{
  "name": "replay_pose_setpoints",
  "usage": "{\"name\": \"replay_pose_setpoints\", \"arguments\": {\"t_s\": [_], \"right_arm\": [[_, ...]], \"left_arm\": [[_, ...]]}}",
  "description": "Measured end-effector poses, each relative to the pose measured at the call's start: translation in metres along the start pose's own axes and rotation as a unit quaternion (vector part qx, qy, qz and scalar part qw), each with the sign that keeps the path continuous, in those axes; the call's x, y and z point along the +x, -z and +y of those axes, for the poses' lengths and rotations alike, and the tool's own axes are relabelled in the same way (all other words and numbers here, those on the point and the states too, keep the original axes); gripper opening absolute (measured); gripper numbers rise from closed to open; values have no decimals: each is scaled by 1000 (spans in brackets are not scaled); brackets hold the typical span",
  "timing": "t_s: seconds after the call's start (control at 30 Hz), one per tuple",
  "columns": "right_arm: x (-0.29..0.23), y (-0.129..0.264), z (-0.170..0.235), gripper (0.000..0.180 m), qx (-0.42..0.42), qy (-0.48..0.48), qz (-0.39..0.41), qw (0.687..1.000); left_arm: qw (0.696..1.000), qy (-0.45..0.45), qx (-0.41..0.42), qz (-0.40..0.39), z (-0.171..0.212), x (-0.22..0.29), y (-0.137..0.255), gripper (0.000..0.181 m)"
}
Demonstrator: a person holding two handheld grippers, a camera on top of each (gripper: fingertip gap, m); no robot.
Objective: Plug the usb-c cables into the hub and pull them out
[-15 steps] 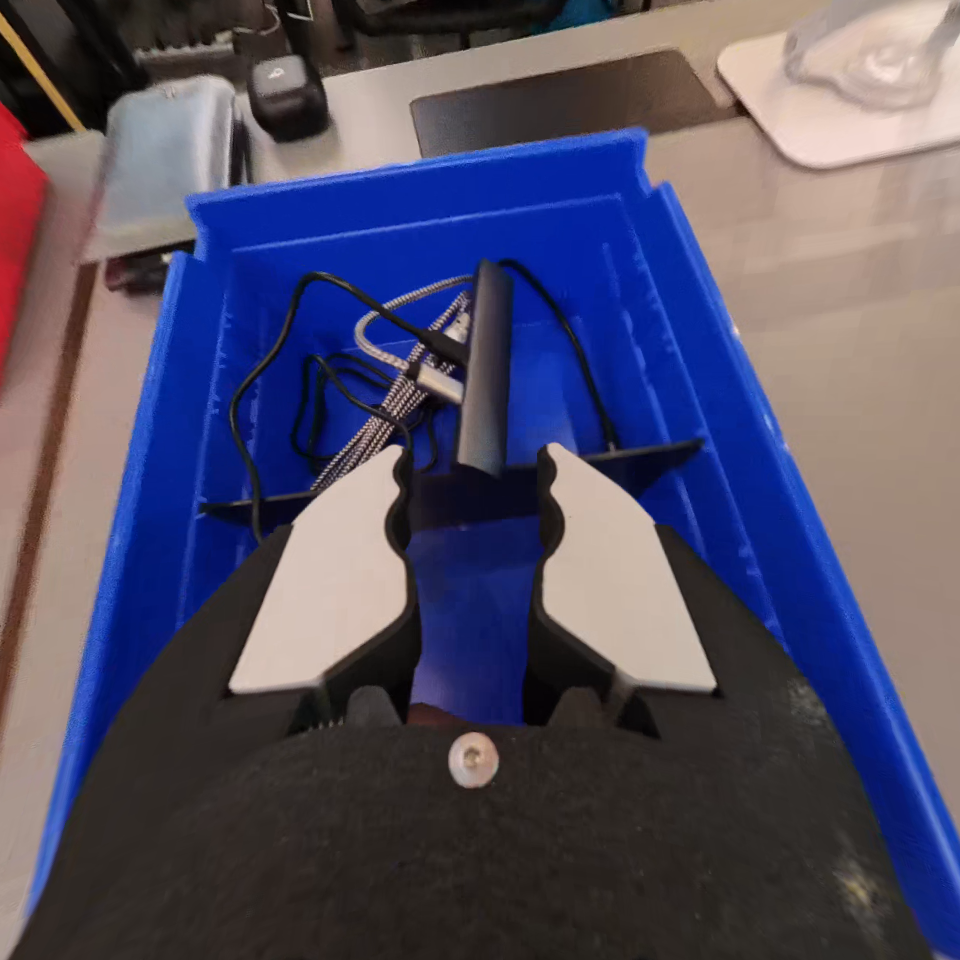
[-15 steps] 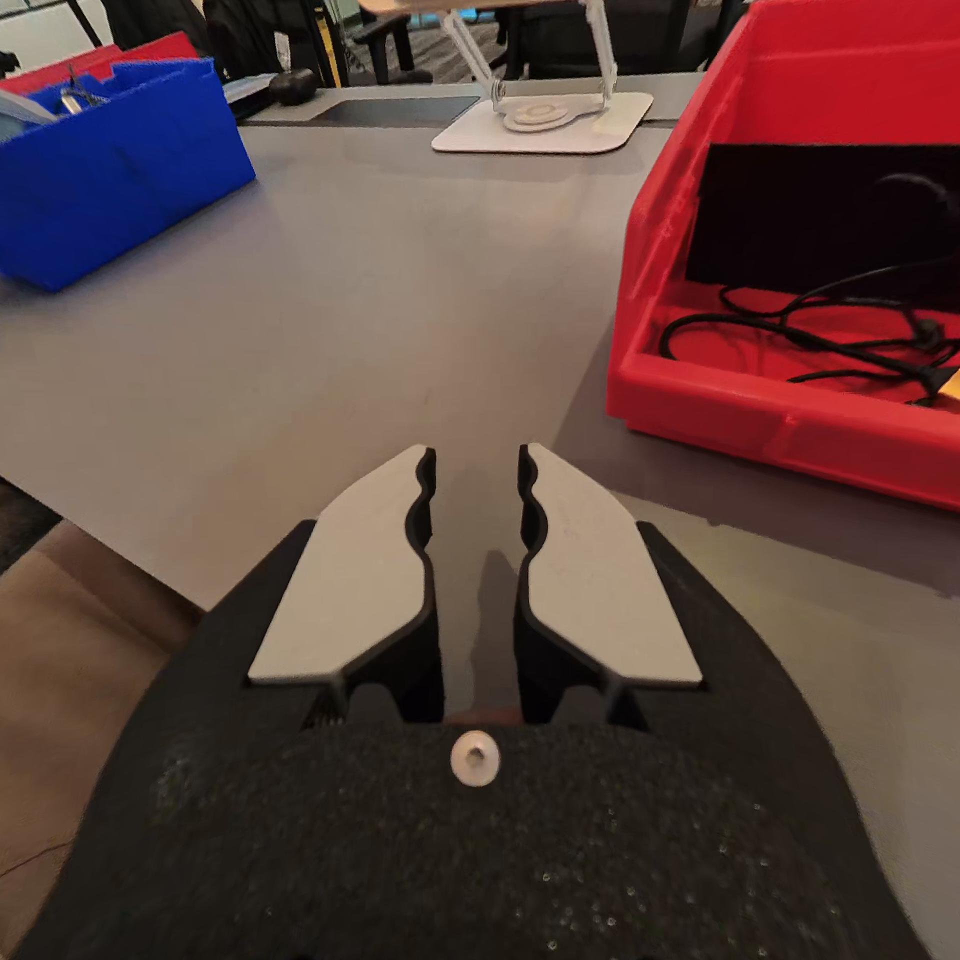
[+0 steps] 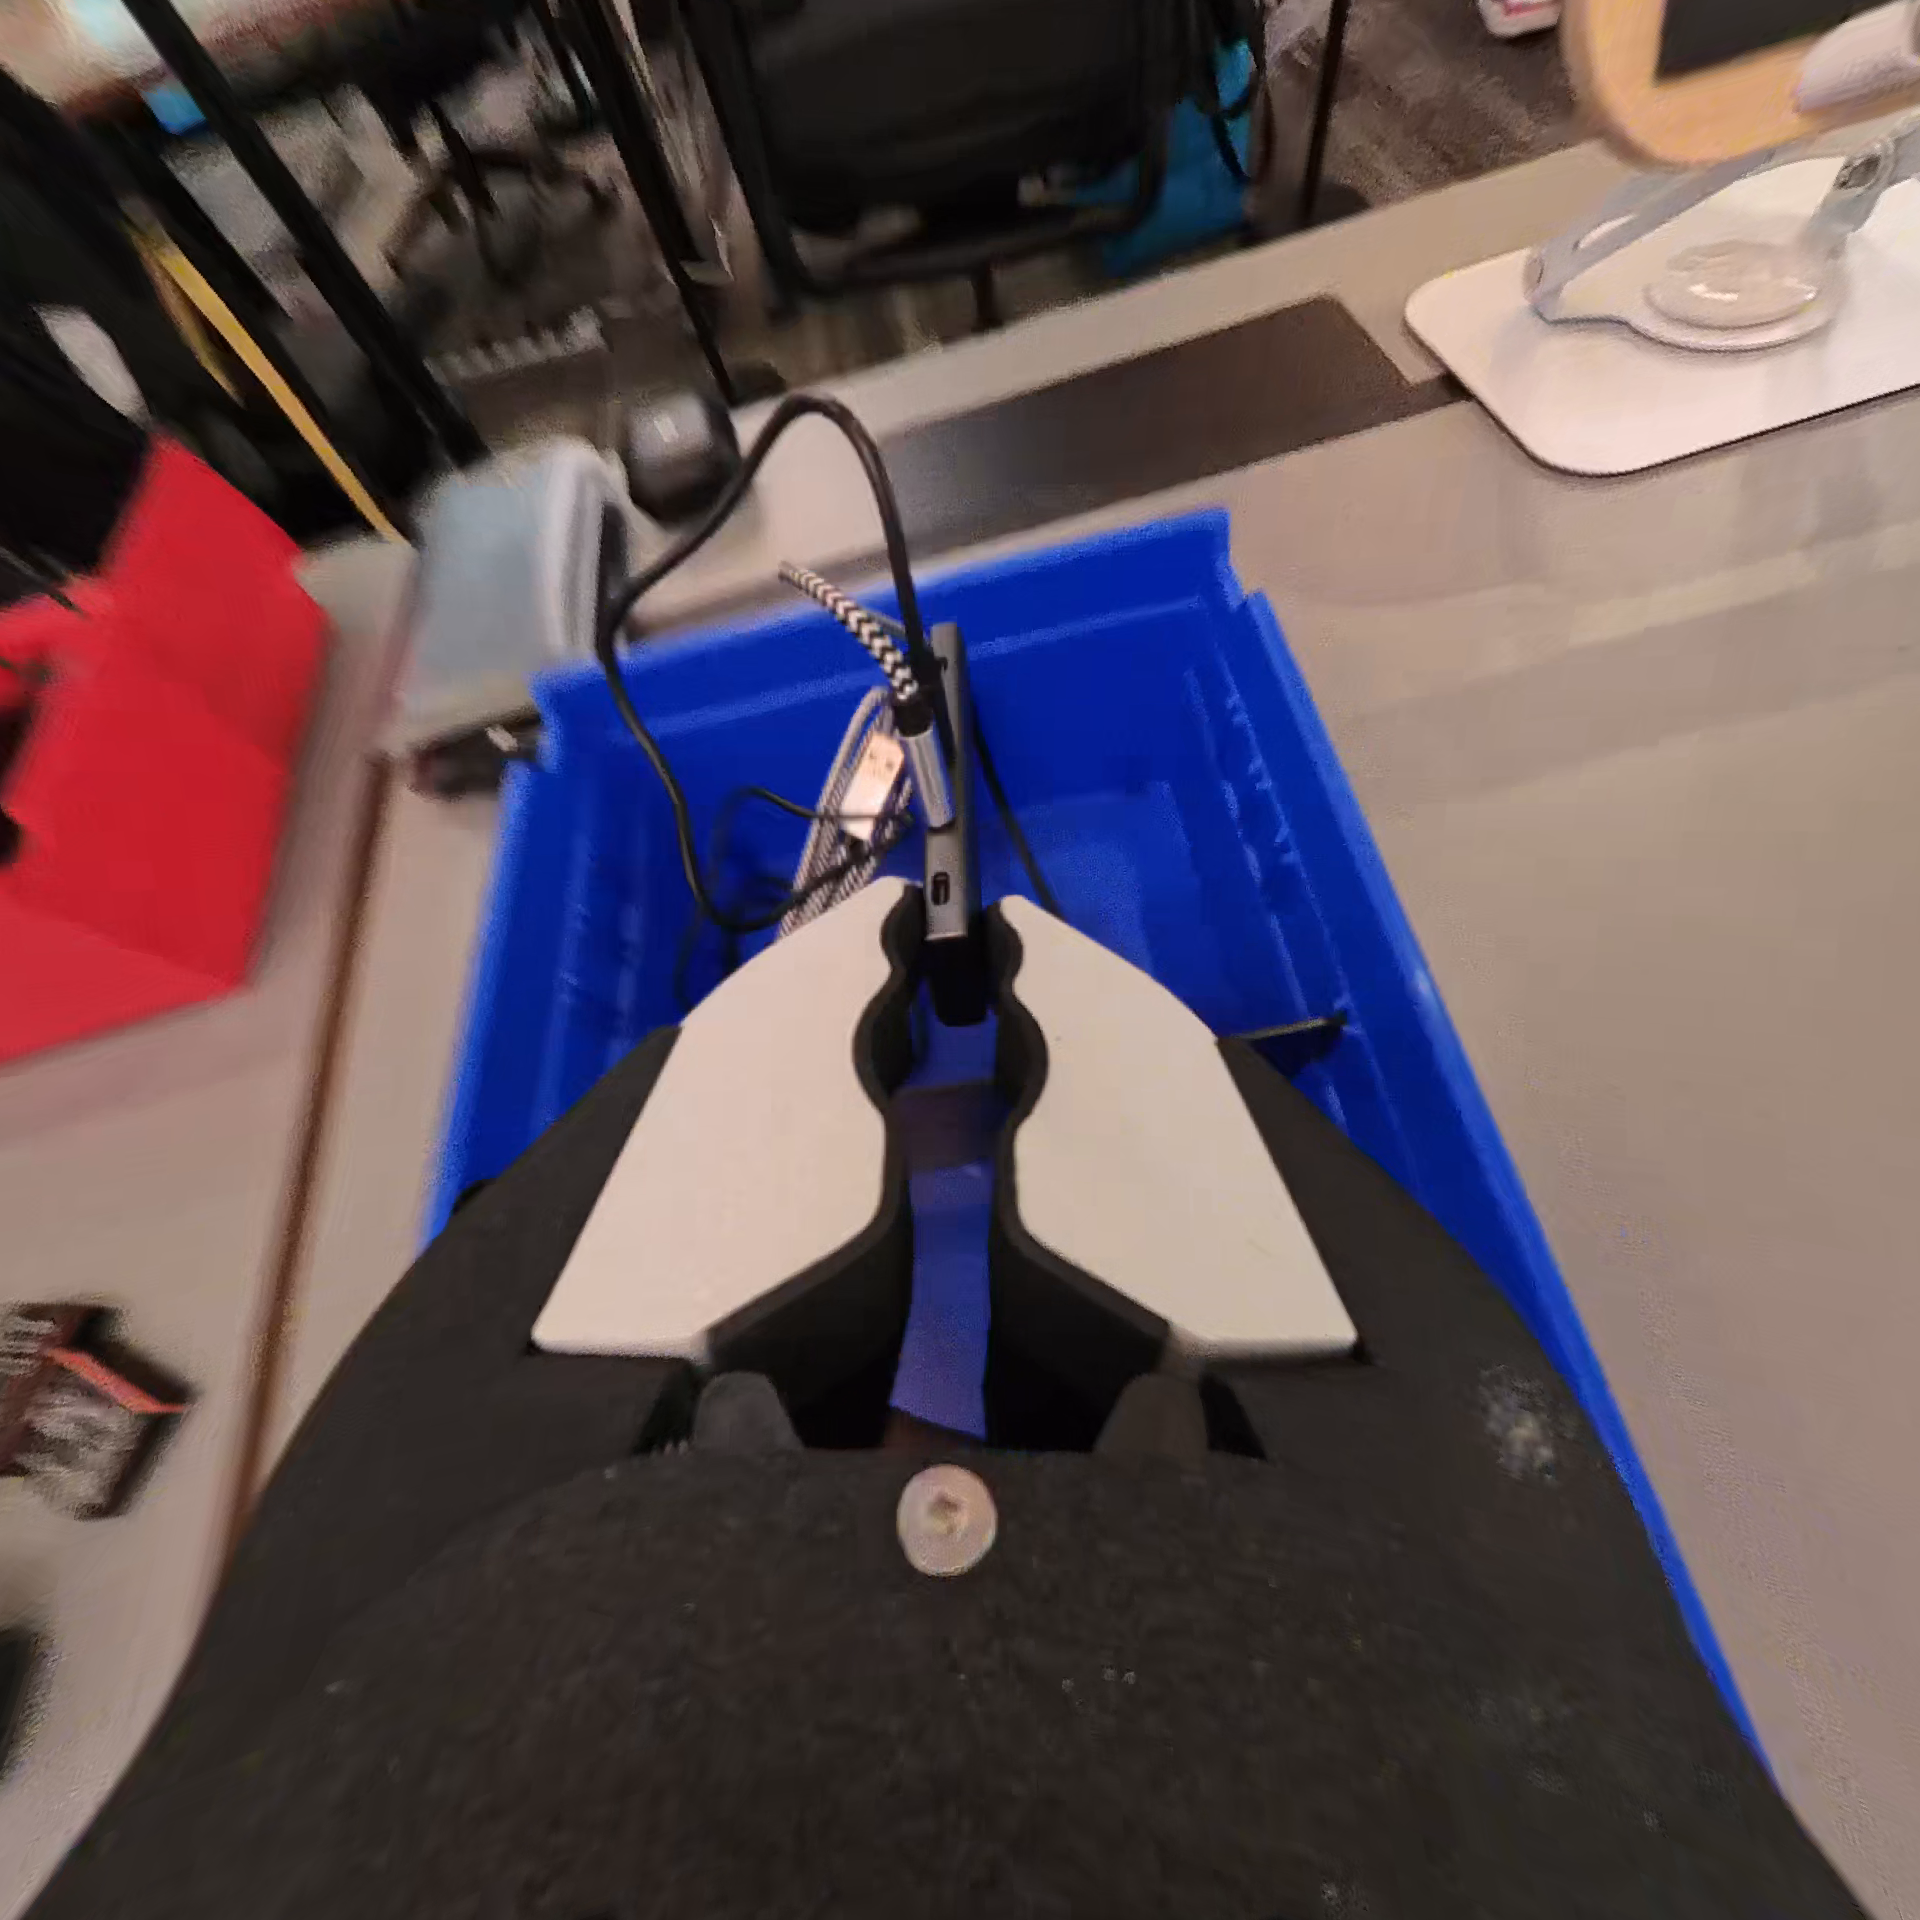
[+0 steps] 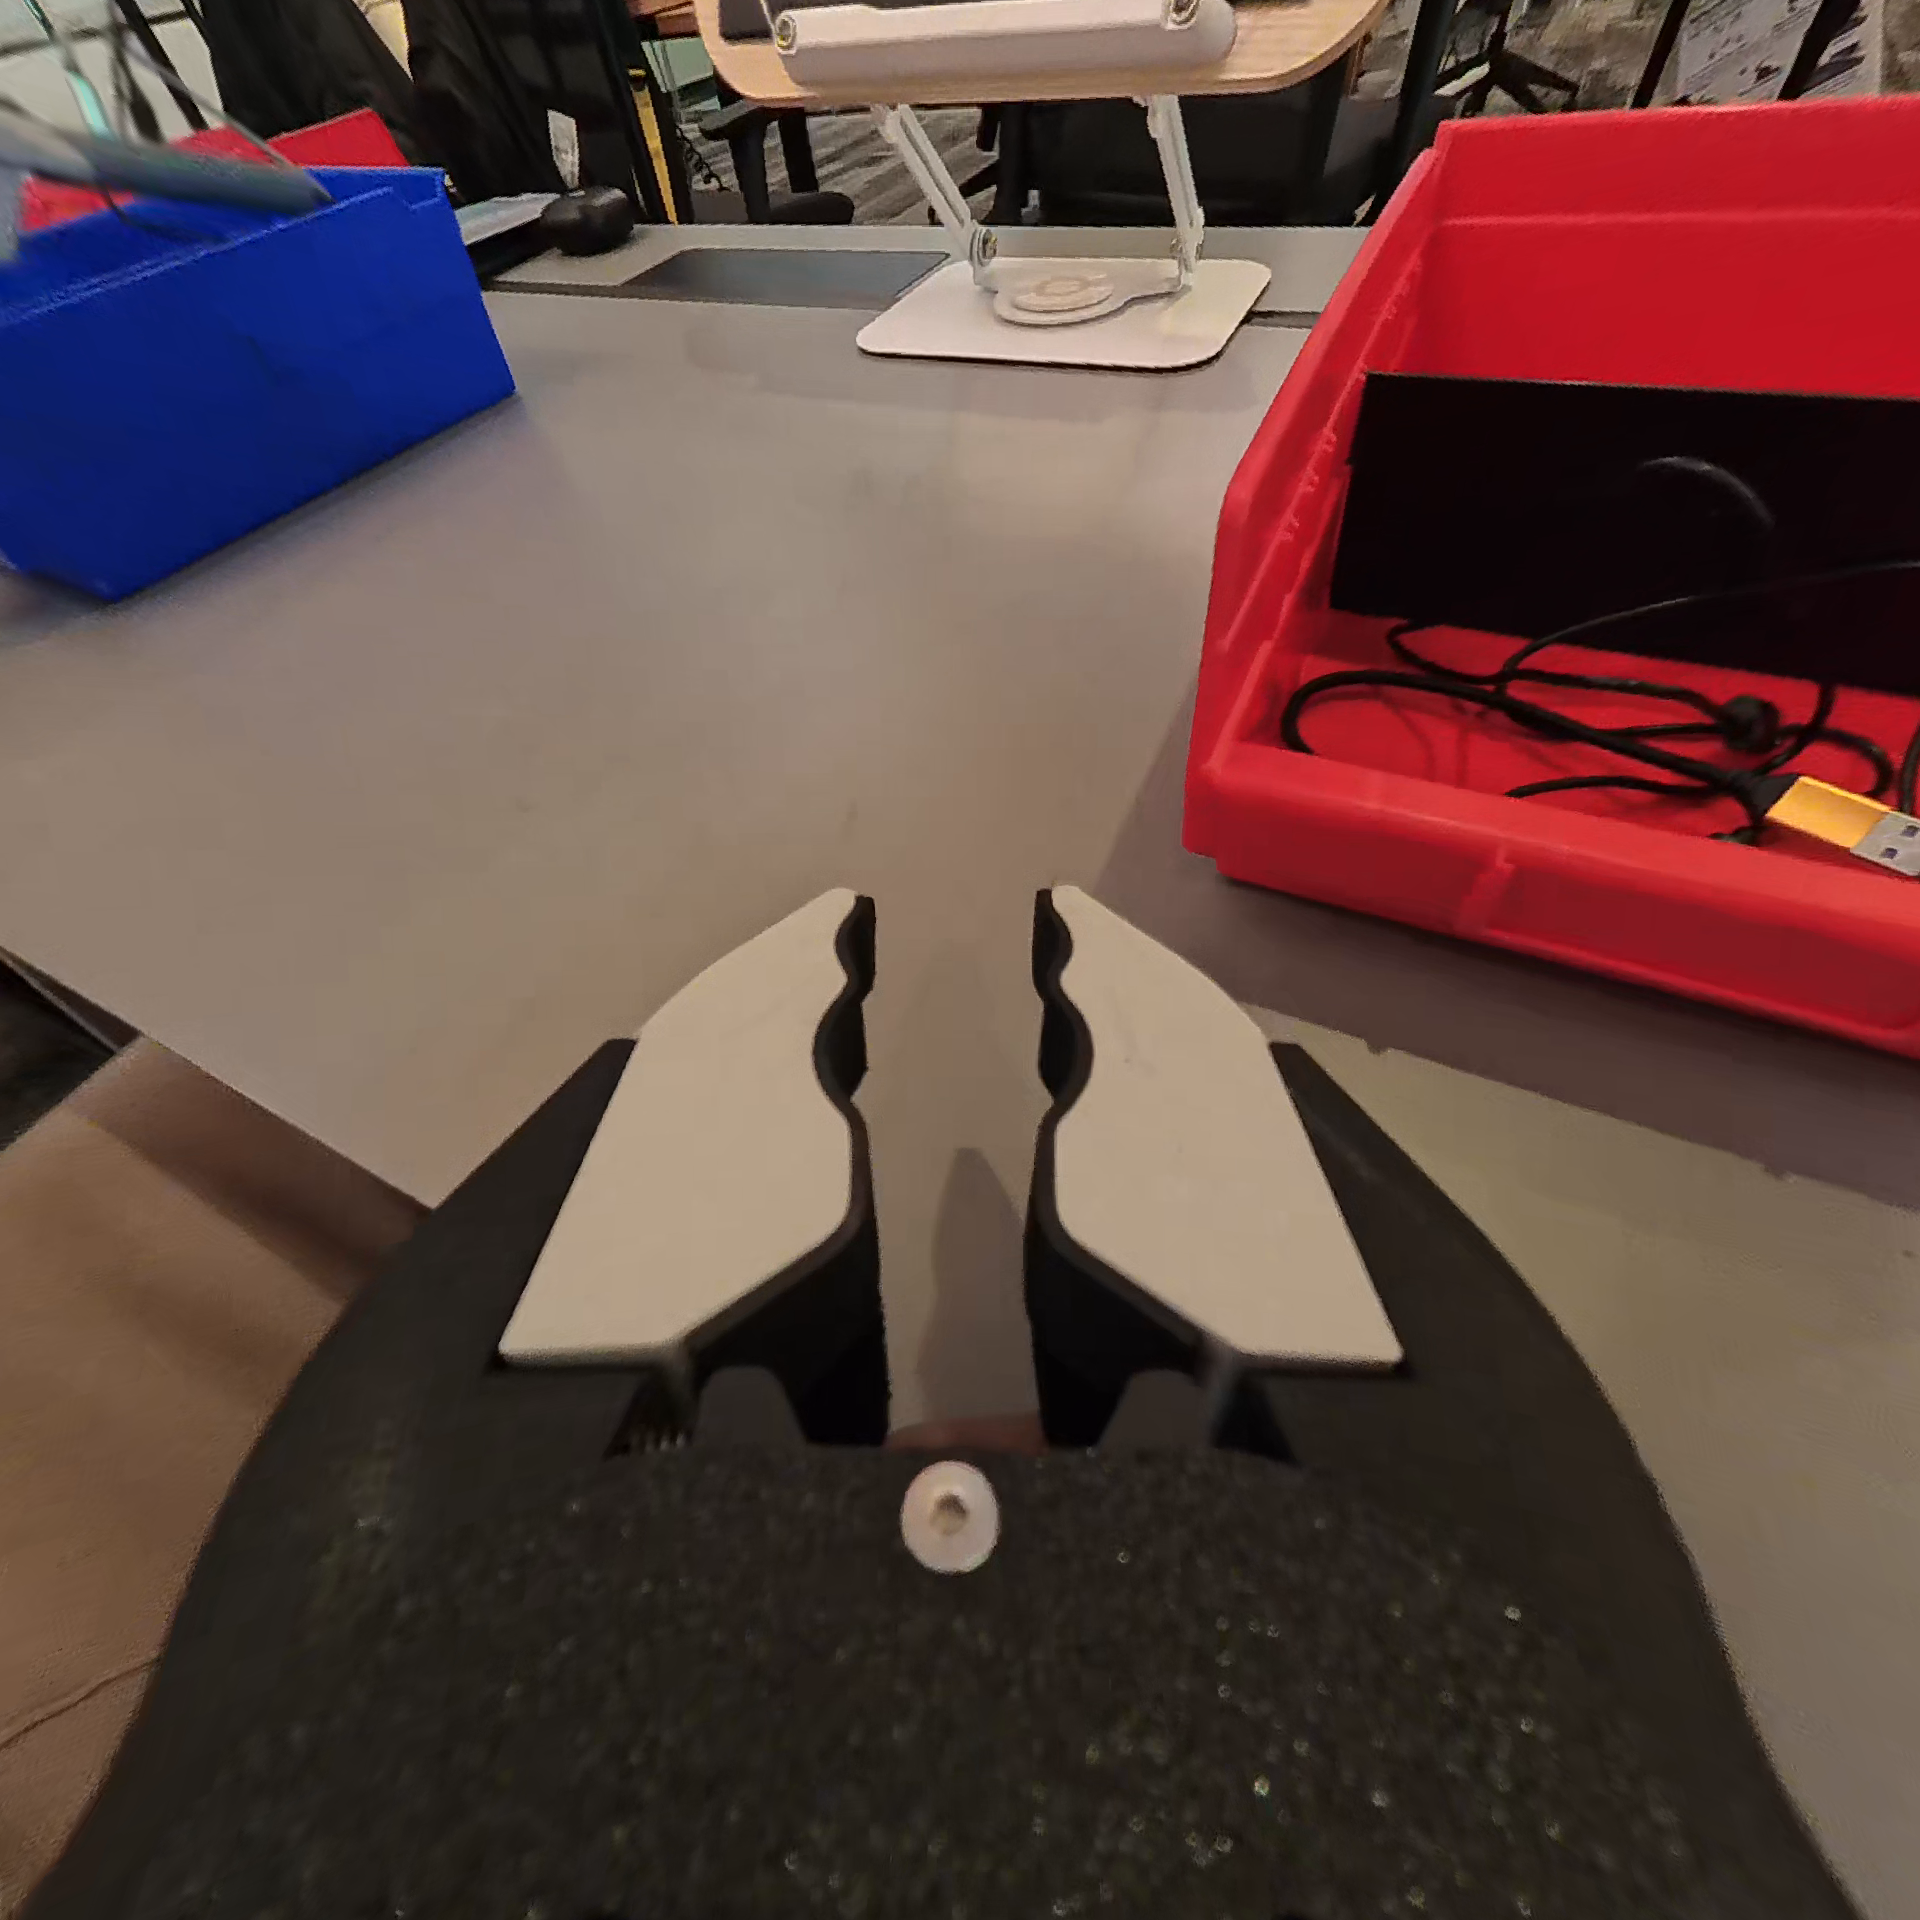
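The hub (image 3: 948, 821), lying in the blue bin (image 3: 1340, 831) half a second ago, is now clamped by the left gripper (image 3: 951, 925) and raised, cables (image 3: 852, 800) dangling. The right gripper (image 4: 954, 914) is kept parted, empty, so plugging can follow.

Left tongs (image 3: 951, 940) nearly closed, gripping; right tongs (image 4: 954, 914) parted, empty.

You've got 2 grippers: left gripper (image 3: 951, 914), right gripper (image 4: 954, 904). 1 hub (image 3: 948, 831). 2 cables on it: 1 braided cable (image 3: 847, 623), 1 black cable (image 3: 821, 416). 1 blue bin (image 3: 1143, 727). 2 red bins: red bin (image 4: 1558, 894), another red bin (image 3: 156, 727). 1 white stand (image 4: 1060, 301).
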State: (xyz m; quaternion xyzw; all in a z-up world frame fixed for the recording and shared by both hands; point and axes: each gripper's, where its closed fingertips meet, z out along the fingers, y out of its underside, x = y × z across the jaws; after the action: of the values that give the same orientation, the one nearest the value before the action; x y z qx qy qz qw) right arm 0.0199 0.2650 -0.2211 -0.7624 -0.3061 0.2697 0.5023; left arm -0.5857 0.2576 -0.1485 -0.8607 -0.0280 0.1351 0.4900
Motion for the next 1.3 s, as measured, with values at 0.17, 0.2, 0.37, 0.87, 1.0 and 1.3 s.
{"name": "replay_pose_setpoints", "arguments": {"t_s": [0.17,0.2,0.37,0.87,1.0,1.3], "right_arm": [[3,11,-2,26,10,50,32,998],[2,13,-3,26,15,58,34,998],[-3,16,-5,24,22,89,37,995],[-26,16,-10,25,37,81,-11,996],[-32,13,-3,29,22,71,-34,997],[-97,-31,-19,34,3,51,-154,987]], "left_arm": [[983,-127,102,-79,-91,7,69,10],[976,-149,130,-86,-113,13,87,10],[931,-231,265,-104,-217,58,179,10],[863,-342,331,167,-142,331,186,10],[851,-401,269,207,-40,394,151,10],[796,-518,280,139,24,421,144,9]]}}
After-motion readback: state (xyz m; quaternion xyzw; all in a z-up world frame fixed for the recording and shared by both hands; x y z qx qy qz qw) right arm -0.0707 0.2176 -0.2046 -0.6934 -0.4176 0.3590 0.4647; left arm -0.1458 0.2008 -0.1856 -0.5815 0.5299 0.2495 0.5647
